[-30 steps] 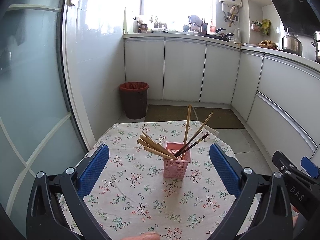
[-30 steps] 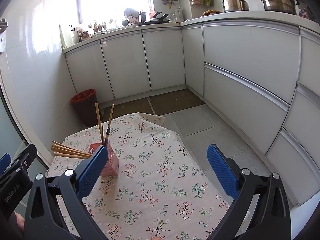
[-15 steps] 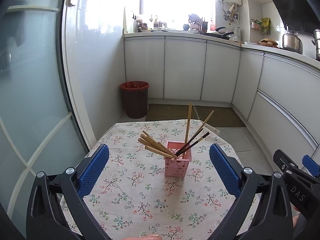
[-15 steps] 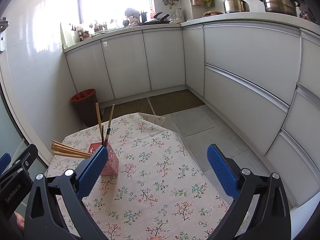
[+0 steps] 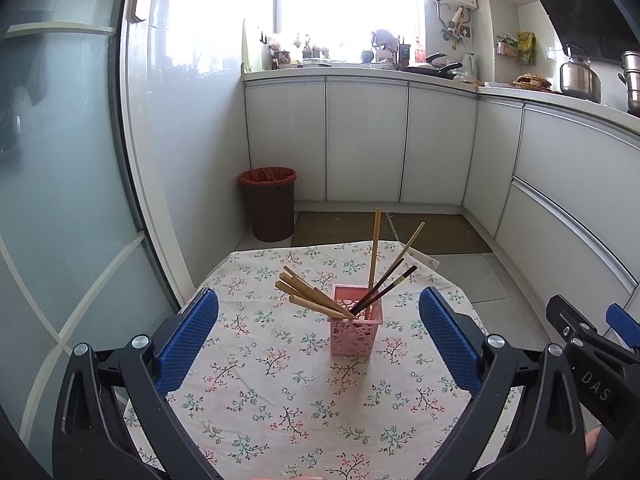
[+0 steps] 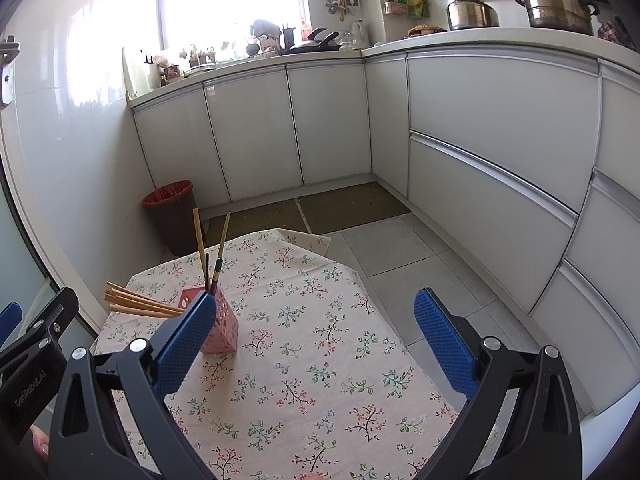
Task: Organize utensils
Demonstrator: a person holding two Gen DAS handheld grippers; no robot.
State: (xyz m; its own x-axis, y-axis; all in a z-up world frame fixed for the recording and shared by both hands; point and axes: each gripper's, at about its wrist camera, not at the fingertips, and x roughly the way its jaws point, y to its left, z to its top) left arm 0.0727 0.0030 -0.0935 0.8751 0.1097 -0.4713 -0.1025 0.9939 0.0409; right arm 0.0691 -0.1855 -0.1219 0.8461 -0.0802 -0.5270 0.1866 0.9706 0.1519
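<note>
Slightly nearer now, left tool (image 5: 318,332) frames pink holder (image 5: 354,330), jaws wide.

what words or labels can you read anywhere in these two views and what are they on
"DAS" on the black arm of the right gripper, seen at the right edge of the left wrist view.
"GenRobot.AI" on the black body of the left gripper, seen at the left edge of the right wrist view.
White lettering on the inner wall of the pink basket: too small to read.
Packets on the wall rack: print too blurred to read.
</note>
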